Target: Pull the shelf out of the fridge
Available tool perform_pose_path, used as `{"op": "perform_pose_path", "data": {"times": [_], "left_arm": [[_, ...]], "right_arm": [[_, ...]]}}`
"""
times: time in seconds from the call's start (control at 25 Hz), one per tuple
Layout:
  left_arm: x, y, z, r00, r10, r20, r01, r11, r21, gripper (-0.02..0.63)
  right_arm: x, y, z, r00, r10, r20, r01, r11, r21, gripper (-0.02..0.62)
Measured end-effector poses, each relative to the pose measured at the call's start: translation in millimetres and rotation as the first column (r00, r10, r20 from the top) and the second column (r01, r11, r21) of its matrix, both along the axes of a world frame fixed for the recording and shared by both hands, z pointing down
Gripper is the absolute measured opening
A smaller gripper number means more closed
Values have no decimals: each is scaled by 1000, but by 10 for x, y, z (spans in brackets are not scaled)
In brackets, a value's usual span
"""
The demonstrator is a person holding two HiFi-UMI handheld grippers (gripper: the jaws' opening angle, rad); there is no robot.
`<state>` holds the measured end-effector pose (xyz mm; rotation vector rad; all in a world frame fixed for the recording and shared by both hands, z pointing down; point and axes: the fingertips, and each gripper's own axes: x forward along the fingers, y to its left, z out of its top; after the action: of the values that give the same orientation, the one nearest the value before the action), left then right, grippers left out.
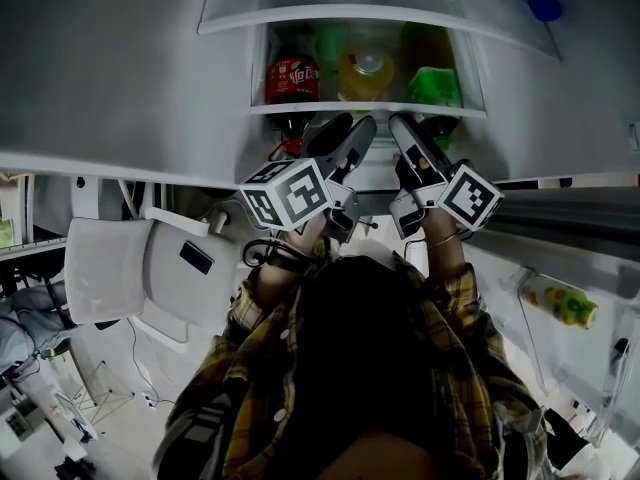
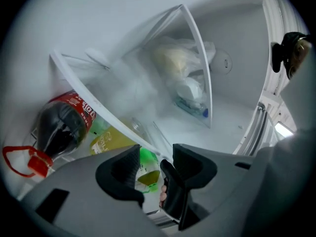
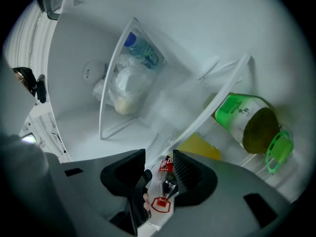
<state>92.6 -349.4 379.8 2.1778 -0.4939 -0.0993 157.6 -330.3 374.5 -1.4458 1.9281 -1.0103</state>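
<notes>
The glass shelf with a white front rim (image 1: 365, 109) sits in the fridge and carries a red-labelled cola bottle (image 1: 292, 78), a yellow bottle (image 1: 365, 71) and a green bottle (image 1: 432, 83). My left gripper (image 1: 345, 133) and right gripper (image 1: 405, 133) point into the fridge side by side, tips just under that rim. In the left gripper view the rim (image 2: 98, 105) runs down toward the gap of the left gripper (image 2: 155, 154), which is open with nothing pressed. The right gripper (image 3: 159, 157) is open too, with the rim (image 3: 212, 102) slanting toward its gap.
A clear bin (image 2: 185, 78) with bagged food stands deeper in the fridge, also seen as the bin (image 3: 126, 83). Another shelf (image 1: 340, 16) lies beyond the one with the bottles. The open fridge door holds a green packet (image 1: 560, 303) at right. A white chair (image 1: 110, 268) stands at left.
</notes>
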Motion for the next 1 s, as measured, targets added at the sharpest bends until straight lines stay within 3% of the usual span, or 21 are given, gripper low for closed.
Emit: {"op": "perform_pose_path", "data": {"times": [0.32, 1.0], "left_arm": [[21, -258, 64, 996, -78, -45, 74, 994, -87, 201], [113, -763, 139, 978, -203, -42, 195, 971, -137, 201]], "right_arm": [[79, -157, 70, 994, 20, 104, -20, 1000, -8, 163], [279, -593, 95, 990, 66, 129, -65, 998, -11, 161]]}}
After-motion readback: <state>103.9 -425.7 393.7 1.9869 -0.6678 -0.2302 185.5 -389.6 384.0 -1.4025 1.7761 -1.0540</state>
